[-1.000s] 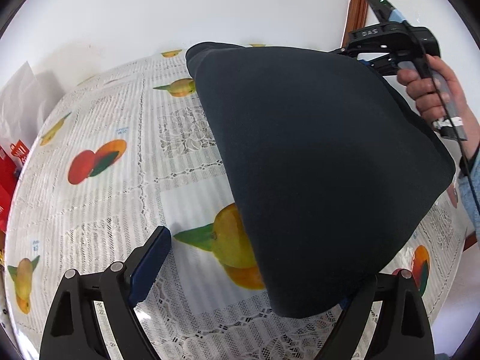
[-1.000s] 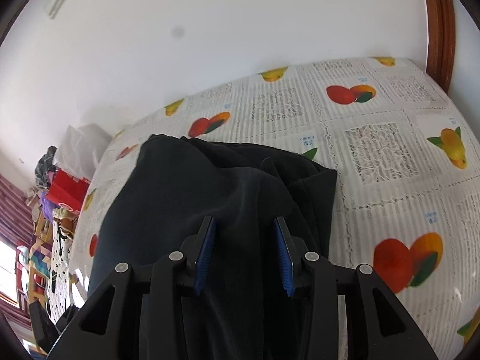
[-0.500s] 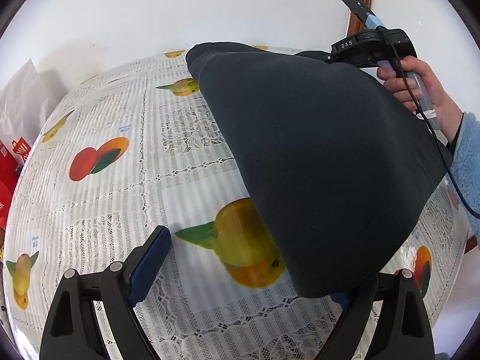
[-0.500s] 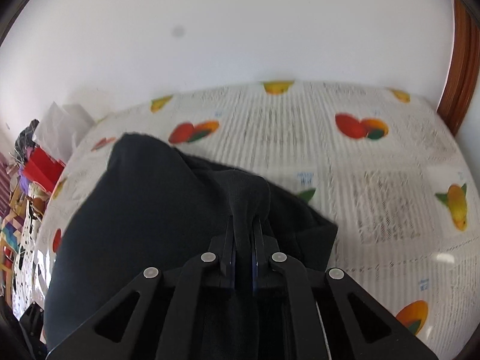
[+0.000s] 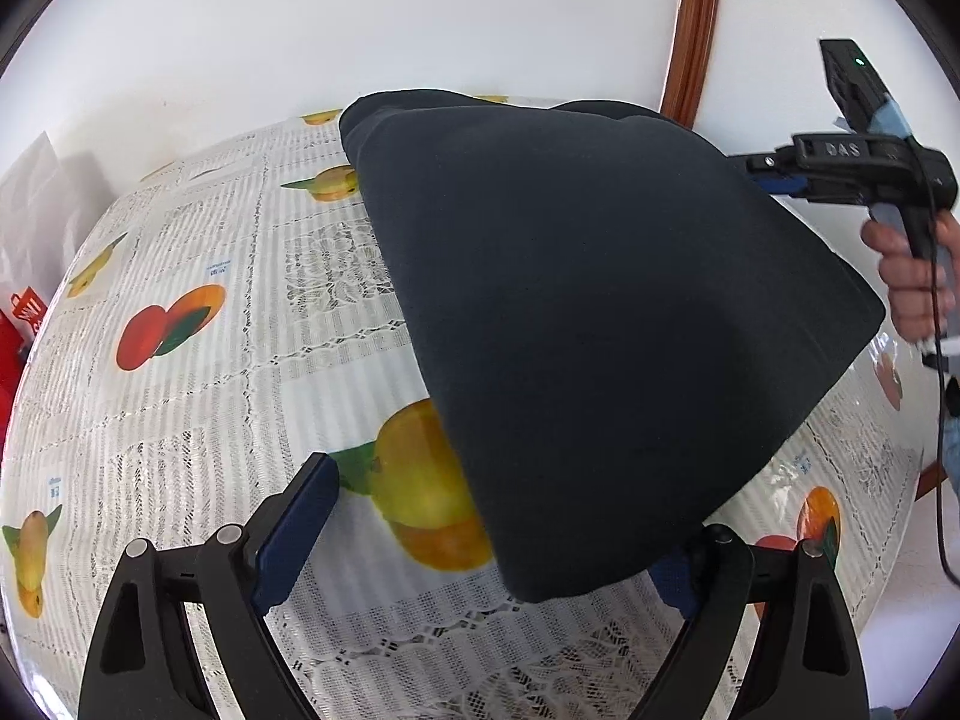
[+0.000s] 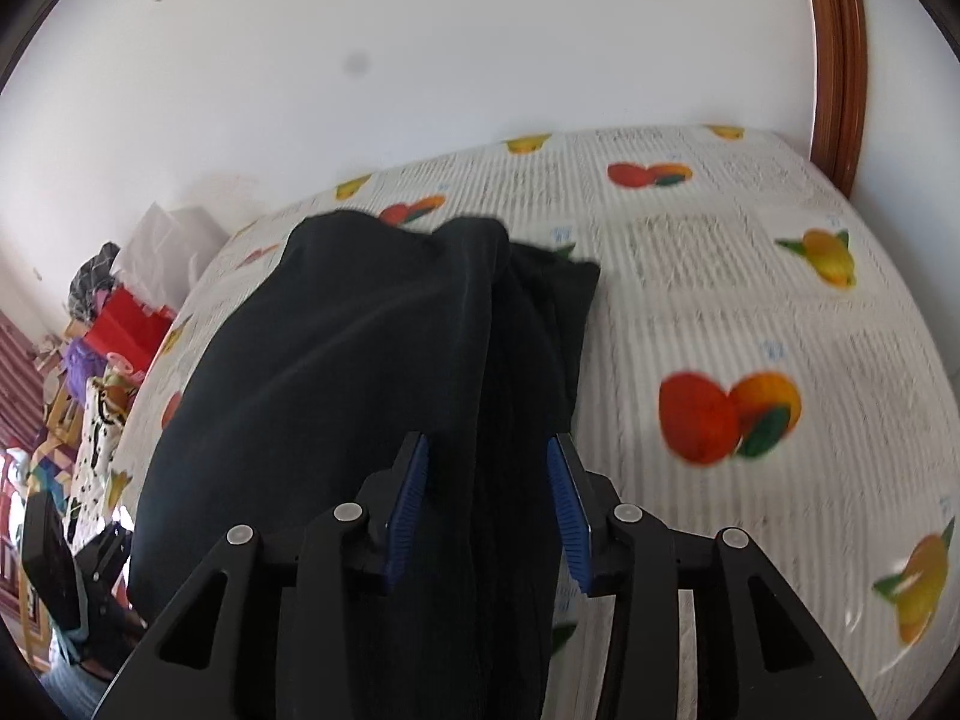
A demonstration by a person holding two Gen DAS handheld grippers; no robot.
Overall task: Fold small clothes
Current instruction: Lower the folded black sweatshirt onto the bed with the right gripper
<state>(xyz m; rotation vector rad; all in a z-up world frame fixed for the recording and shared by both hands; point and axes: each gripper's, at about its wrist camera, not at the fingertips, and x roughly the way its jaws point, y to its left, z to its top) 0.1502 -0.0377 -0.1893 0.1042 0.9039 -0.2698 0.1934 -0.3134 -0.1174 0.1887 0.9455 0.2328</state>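
Dark cloth (image 5: 600,324) lies folded on my bench (image 5: 198,396), over the yellow fruit print (image 5: 420,498). My left claw (image 5: 486,546) gapes wide, the cloth's near corner resting between its fingers. My right claw (image 6: 489,501) stands parted too, straddling the cloth's bunched far edge without pinching it.

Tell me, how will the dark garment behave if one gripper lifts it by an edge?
The dark garment probably flops and hangs: it drapes in soft folds over the tablecloth. It looks thick, so likely somewhat heavy for its size. Its matte fabric seems unlikely to slip.
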